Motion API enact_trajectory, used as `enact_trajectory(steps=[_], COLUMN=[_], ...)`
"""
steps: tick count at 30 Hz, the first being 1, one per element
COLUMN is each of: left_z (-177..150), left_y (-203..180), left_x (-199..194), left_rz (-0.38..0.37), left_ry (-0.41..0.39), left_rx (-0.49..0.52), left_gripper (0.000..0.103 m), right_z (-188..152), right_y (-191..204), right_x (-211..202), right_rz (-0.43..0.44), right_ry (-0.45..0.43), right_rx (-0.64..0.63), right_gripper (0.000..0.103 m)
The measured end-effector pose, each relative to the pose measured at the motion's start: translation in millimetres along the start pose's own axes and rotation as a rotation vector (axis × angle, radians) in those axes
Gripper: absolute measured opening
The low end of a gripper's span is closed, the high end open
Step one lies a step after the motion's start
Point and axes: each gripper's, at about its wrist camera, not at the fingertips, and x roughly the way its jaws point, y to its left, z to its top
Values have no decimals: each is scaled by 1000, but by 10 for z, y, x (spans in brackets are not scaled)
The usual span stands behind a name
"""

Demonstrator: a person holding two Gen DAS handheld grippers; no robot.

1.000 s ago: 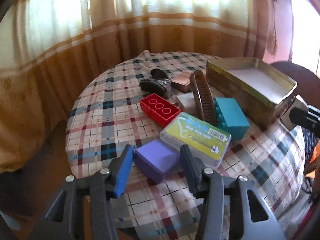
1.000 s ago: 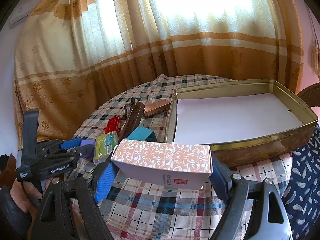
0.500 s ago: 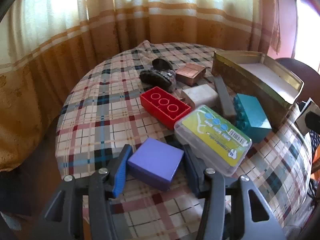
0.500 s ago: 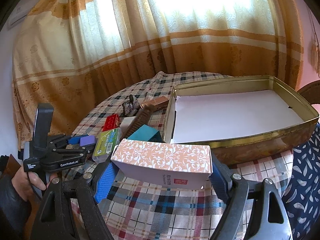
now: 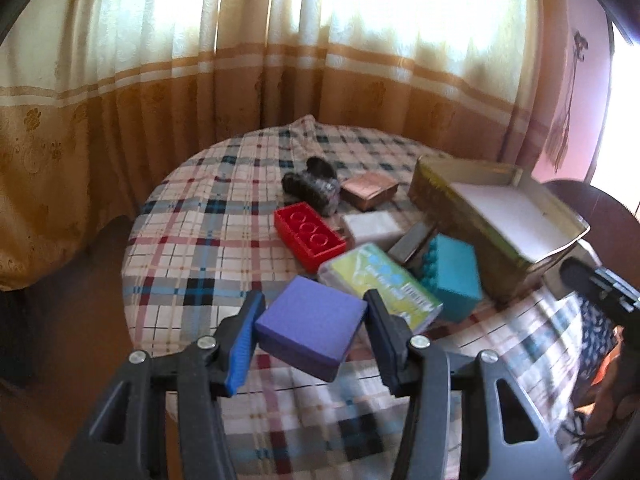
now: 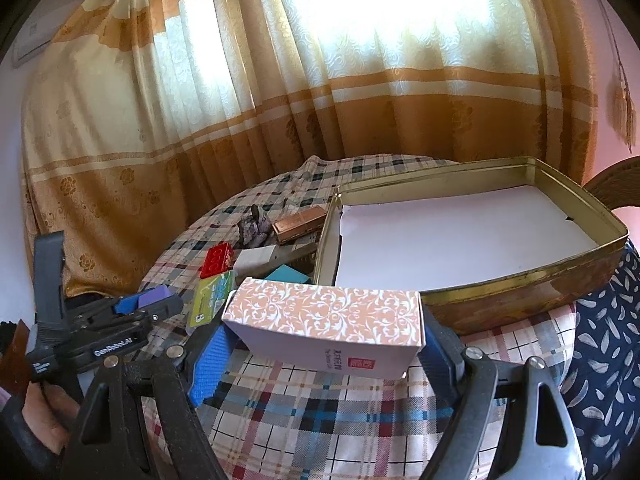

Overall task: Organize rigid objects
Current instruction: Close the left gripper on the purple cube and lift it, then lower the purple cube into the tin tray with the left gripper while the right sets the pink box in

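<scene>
In the left wrist view my left gripper [image 5: 313,308] is shut on a purple block [image 5: 312,328], held tilted just above the plaid tablecloth [image 5: 208,264]. The right wrist view shows the same block [image 6: 154,296] at the far left, in the left gripper [image 6: 160,302]. My right gripper [image 6: 326,334] is shut on a long box with an orange floral top [image 6: 324,316]. It holds the box in front of the near wall of an open gold tin [image 6: 500,296] lined with white paper. The tin [image 5: 452,200] stands at the table's right side.
Beyond the purple block lie a green-lidded clear case [image 5: 380,284], a teal brick [image 5: 456,276], a red brick [image 5: 310,236], a white box [image 5: 372,226], a copper box [image 5: 370,190] and a dark hair clip [image 5: 310,186]. Curtains hang behind the round table.
The left gripper has closed on the purple block, raised it off the cloth and rolled, so the block now sits tilted. The right gripper and its box have stayed put.
</scene>
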Motion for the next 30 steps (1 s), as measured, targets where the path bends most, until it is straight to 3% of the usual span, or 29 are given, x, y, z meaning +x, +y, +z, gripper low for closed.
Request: enact_trajectory(steps=[11, 19, 25, 30], left_z=[280, 578, 713, 782], left_y=[-624, -1209, -1574, -1814], left_x=[-179, -38, 231, 483], left_rz=[-92, -151, -171, -164], left_ry=[-68, -86, -59, -10], left_rx=[71, 131, 143, 148], left_gripper=[51, 51, 51, 51], right_z=[143, 547, 780, 869], right_y=[-189, -680, -1072, -1332], right_x=[-132, -302, -236, -27], right_rz=[-41, -216, -312, -364], right_ry=[-75, -201, -213, -154], right_rx=[32, 78, 106, 120], right_gripper=[84, 84, 84, 84])
